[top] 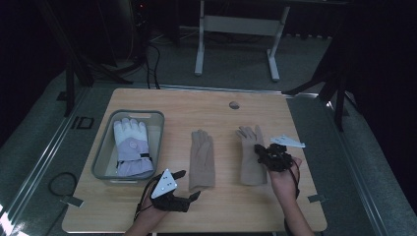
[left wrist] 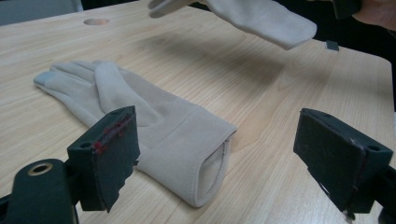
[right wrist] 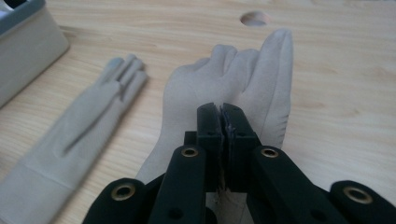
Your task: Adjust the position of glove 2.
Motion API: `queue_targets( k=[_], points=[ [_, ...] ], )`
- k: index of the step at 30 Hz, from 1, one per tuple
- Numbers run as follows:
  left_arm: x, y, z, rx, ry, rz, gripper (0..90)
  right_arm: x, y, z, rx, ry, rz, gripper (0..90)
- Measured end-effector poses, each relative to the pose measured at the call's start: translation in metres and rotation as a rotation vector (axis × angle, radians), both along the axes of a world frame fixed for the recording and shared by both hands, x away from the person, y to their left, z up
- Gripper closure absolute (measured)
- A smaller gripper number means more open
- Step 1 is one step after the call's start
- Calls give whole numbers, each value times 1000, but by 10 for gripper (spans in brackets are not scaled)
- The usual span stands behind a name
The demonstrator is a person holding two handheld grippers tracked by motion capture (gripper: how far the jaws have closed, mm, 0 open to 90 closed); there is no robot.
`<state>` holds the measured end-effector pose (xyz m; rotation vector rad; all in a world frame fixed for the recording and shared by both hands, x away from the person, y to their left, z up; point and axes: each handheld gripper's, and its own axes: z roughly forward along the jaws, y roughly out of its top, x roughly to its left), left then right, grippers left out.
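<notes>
Two beige gloves are on the wooden table. The left beige glove [top: 202,160] [left wrist: 154,116] [right wrist: 88,121] lies flat with its cuff toward me. My left gripper [top: 189,184] [left wrist: 219,144] is open, its jaws standing wide either side of that cuff without touching it. My right gripper [top: 260,150] [right wrist: 223,121] is shut on the right beige glove [top: 251,157] [right wrist: 243,79], pinching the fabric near the cuff. In the left gripper view that glove [left wrist: 261,18] hangs above the table and casts a shadow below it.
A grey bin [top: 105,147] [right wrist: 23,42] at the table's left holds a white and lavender ski glove [top: 130,147]. A round hole [top: 234,104] [right wrist: 254,18] sits near the table's far edge. A white frame [top: 199,54] stands on the floor beyond.
</notes>
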<state>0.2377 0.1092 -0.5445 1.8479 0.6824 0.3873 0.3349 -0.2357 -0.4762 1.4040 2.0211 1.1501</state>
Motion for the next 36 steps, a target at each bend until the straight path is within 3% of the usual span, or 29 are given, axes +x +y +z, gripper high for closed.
queue_targets(
  k=[10, 14, 18, 22, 29, 36],
  points=[
    [0, 5, 4, -8, -14, 4, 142, 4, 63, 14, 38, -7, 38, 869],
    [2, 7, 4, -9, -19, 4, 142, 7, 85, 13, 60, -2, 65, 869],
    [0, 7, 6, -13, -26, -4, 141, 9, 104, 9, 85, 11, 56, 868],
    [0, 7, 7, -10, -31, -11, 141, 8, 122, 2, 105, 30, 45, 868],
    [-1, 8, 7, -9, -30, -20, 141, 7, 146, -24, 31, 68, 52, 866],
    [1, 7, 5, -8, -17, -23, 142, 11, 156, -47, 28, 136, 61, 856]
  ],
)
